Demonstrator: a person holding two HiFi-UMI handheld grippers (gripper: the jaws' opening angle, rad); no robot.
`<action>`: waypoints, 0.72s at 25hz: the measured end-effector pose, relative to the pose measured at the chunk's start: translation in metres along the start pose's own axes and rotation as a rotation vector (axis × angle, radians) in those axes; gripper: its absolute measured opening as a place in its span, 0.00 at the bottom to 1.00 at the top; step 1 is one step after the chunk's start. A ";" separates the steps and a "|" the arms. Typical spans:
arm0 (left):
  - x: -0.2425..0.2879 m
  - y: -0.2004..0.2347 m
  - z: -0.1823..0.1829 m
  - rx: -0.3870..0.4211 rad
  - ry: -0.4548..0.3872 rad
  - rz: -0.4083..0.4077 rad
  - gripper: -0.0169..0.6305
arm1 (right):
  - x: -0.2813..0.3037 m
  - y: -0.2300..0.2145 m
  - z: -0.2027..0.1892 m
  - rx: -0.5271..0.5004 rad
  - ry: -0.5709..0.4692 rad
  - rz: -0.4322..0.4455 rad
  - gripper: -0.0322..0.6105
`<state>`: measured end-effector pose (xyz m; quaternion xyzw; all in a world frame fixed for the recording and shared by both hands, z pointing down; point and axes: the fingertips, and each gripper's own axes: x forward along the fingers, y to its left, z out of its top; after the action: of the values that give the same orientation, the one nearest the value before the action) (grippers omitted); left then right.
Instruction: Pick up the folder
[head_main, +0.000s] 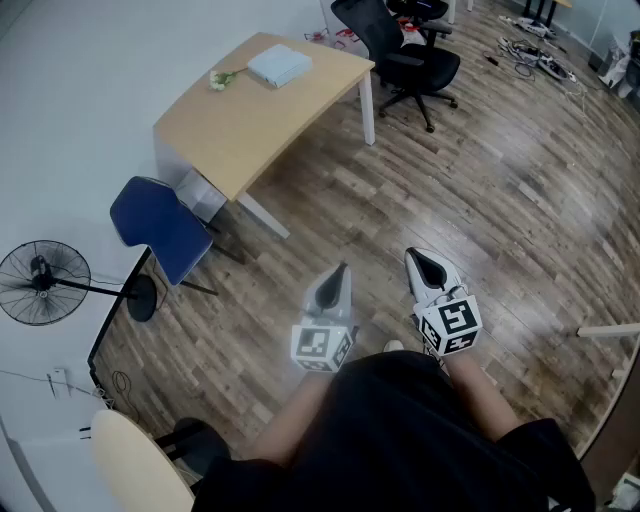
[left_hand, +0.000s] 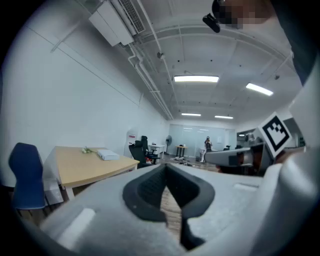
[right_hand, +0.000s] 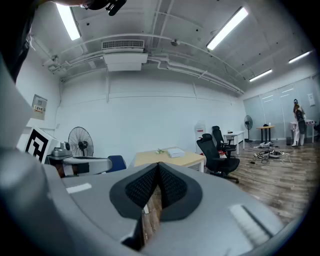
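A pale, flat folder (head_main: 279, 65) lies on the far end of a wooden table (head_main: 240, 120), with a small green-and-white item (head_main: 221, 79) beside it. The same folder shows small and distant in the left gripper view (left_hand: 108, 155) and the right gripper view (right_hand: 175, 152). My left gripper (head_main: 343, 268) and right gripper (head_main: 411, 255) are held side by side over the wood floor, far short of the table. Both are shut with nothing between the jaws. In the left gripper view the right gripper (left_hand: 240, 156) appears at the right.
A blue chair (head_main: 160, 225) stands by the table's near end. A black office chair (head_main: 405, 55) sits beyond the table's right corner. A floor fan (head_main: 45, 283) stands at the left wall. Cables (head_main: 530, 55) lie on the floor far right. A pale round seat (head_main: 135, 465) is near my left.
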<state>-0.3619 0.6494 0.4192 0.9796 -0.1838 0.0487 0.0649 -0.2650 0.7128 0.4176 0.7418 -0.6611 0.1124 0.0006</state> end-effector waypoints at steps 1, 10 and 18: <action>0.006 -0.006 0.000 0.001 -0.006 -0.003 0.03 | -0.001 -0.008 -0.001 -0.008 0.002 0.004 0.05; 0.032 -0.022 -0.018 -0.017 -0.003 0.046 0.03 | -0.013 -0.054 -0.020 -0.027 0.017 0.036 0.05; 0.070 0.016 -0.023 -0.045 0.004 0.052 0.03 | 0.021 -0.076 -0.033 -0.009 0.055 0.027 0.05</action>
<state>-0.3042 0.6128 0.4521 0.9727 -0.2100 0.0484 0.0860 -0.1939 0.7069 0.4645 0.7294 -0.6713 0.1298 0.0207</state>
